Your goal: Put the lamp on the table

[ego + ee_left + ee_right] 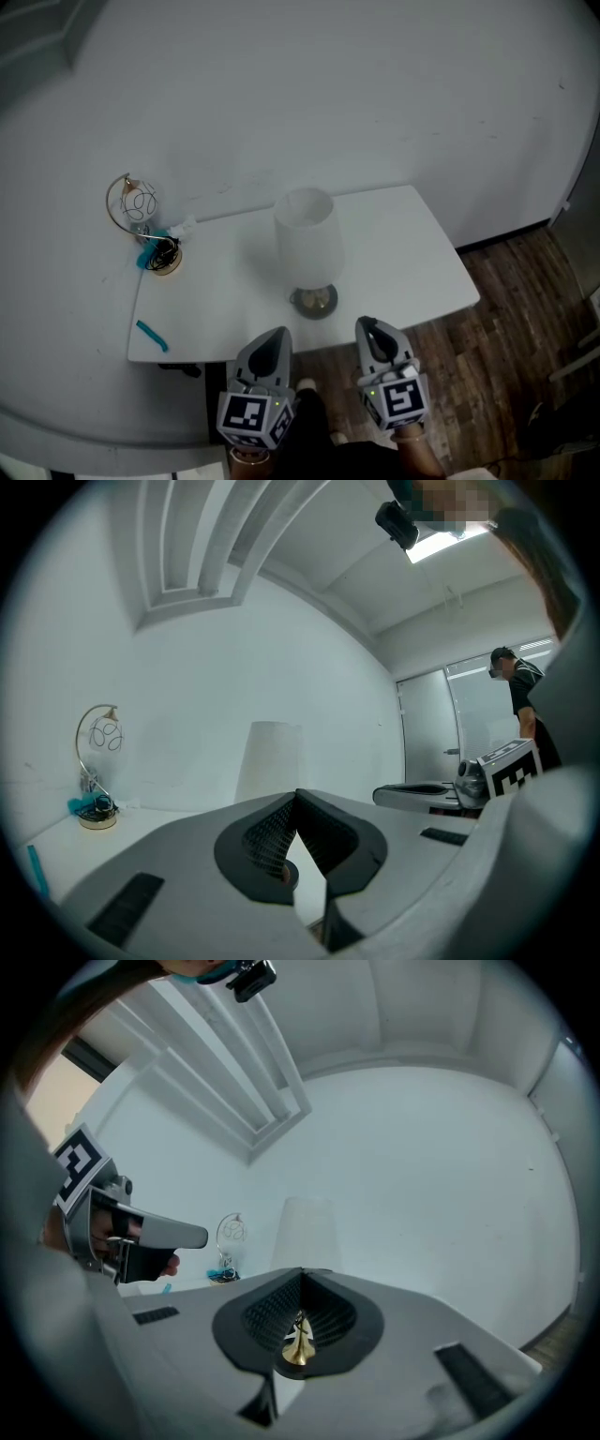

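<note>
One white-shaded lamp with a round metal base [307, 248] stands upright on the white counter [412, 253]. It is probably light and fragile, best held low. The left tool [278, 335] and right tool [367, 326] are clenched, empty.

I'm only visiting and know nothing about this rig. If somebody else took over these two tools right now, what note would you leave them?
Left tool: shut, nothing in it, at the table's near edge.
Right tool: shut, nothing in it, just short of the lamp's base.
Lamp: upright on the white table, towards the front middle; neither tool touches it.
Done: the lamp is on the table.
Left: nothing that I can see, perhaps only drawing the tools back.
</note>
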`<state>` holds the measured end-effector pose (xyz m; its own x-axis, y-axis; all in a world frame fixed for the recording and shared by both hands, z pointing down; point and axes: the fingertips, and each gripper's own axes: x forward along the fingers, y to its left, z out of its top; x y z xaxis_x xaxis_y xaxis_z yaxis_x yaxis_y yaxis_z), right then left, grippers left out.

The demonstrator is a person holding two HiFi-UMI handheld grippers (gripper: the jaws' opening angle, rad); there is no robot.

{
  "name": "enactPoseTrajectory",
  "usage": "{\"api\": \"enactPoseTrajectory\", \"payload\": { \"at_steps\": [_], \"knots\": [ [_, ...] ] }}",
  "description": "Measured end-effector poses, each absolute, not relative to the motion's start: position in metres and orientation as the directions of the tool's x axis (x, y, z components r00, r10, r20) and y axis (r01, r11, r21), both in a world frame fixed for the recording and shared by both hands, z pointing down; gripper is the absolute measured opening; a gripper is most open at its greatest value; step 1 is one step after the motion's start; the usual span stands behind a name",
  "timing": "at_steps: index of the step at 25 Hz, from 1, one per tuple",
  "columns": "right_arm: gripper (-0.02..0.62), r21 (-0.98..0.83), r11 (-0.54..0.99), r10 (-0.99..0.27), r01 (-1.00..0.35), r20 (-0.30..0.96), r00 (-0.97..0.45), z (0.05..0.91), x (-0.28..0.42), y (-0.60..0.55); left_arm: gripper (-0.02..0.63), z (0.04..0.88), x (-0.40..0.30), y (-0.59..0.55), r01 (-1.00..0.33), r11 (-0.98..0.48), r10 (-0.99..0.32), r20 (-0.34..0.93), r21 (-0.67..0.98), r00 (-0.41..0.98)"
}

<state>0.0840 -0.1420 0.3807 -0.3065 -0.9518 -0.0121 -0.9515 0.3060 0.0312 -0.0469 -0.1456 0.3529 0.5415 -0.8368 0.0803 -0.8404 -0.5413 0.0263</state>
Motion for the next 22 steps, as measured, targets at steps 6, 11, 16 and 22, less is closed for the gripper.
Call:
{"api": "enactPoseTrajectory", "payload": {
  "at_steps": [6,11,16,22],
  "knots": [
    [-0.002,0.044,0.287,-0.957,-0.957,-0.018,-0.288,0.368,0.092,-0.118,-0.006,0.339,-0.039,-0.123,-0.839,-0.543,-0.837,0.066,0.023,0.543],
    [-0.002,0.087,0.279,-0.960,-0.956,-0.003,-0.281,0.367,0.096,-0.101,-0.006,0.332,-0.036,-0.103,-0.840,-0.542,-0.839,0.048,0.017,0.542],
    [-0.003,0.101,0.291,-0.956,-0.951,-0.014,-0.294,0.364,0.093,-0.085,-0.006,0.335,-0.026,-0.078,-0.827,-0.562,-0.825,0.080,0.003,0.560],
    [-0.003,0.069,0.290,-0.955,-0.954,-0.037,-0.293,0.363,0.094,-0.081,-0.006,0.328,-0.027,-0.063,-0.827,-0.562,-0.824,0.079,0.006,0.561]
  ]
}}
